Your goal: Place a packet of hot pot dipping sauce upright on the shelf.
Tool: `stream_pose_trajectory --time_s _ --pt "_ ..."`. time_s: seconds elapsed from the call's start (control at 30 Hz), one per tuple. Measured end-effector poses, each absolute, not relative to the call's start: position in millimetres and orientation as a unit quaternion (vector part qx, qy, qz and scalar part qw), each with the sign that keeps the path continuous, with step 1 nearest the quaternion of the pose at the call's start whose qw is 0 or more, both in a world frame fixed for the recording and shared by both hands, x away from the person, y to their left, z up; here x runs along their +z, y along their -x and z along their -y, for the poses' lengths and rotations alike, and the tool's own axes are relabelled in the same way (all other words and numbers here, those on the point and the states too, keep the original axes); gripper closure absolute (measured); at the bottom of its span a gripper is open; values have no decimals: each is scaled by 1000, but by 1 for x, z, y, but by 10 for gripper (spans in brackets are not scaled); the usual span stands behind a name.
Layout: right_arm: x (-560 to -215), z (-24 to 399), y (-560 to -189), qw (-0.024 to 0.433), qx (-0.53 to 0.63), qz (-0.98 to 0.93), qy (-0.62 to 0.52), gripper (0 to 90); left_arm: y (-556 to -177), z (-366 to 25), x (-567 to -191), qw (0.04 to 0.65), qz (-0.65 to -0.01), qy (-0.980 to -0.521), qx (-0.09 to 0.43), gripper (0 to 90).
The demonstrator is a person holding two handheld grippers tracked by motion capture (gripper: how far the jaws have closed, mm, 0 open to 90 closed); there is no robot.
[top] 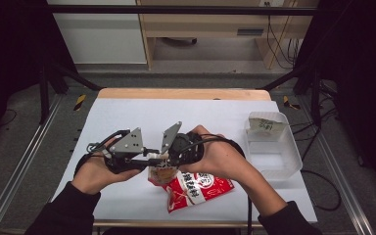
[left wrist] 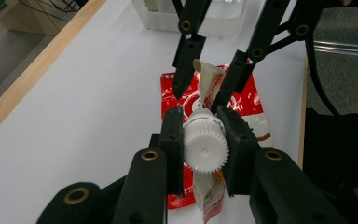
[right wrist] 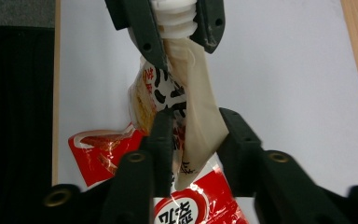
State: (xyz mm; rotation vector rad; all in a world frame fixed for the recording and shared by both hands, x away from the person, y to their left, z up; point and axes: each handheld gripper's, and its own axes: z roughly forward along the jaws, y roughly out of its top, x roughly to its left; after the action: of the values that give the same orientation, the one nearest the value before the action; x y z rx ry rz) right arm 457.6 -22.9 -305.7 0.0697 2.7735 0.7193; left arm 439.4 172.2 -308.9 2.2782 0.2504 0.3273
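One table [top: 127, 112] with a white top carries one clear plastic tub [top: 273, 143] at its right and one red pouch [top: 191, 188] near the front edge. Two grippers work on the pouch. Left gripper [left wrist: 204, 135] clamps the single white cap [left wrist: 205, 148]. Right gripper [right wrist: 193, 135] closes on the pouch neck just below the cap.

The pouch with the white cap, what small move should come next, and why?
Probably twist the white cap loose with the left gripper, which is shut on it. The right gripper pinches the pouch's neck just below, steadying the red pouch against the turn.
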Motion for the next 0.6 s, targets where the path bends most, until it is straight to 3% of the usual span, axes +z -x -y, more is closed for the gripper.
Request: stream_pose_trajectory --time_s 0.23,0.47,0.5,0.6 --pt "-305 24 -457 128 249 -959 -38 844 -440 -171 -310 404 -104 -900 129 731" --pt "-299 27 -458 119 250 -960 -50 877 -442 -170 -313 423 -123 -889 125 719" --pt "-298 28 -458 120 250 -959 -51 877 -443 -170 -314 427 -129 -886 124 696" --pt "-294 30 -458 122 249 -959 -55 878 -443 -170 -316 437 -140 -879 131 509"
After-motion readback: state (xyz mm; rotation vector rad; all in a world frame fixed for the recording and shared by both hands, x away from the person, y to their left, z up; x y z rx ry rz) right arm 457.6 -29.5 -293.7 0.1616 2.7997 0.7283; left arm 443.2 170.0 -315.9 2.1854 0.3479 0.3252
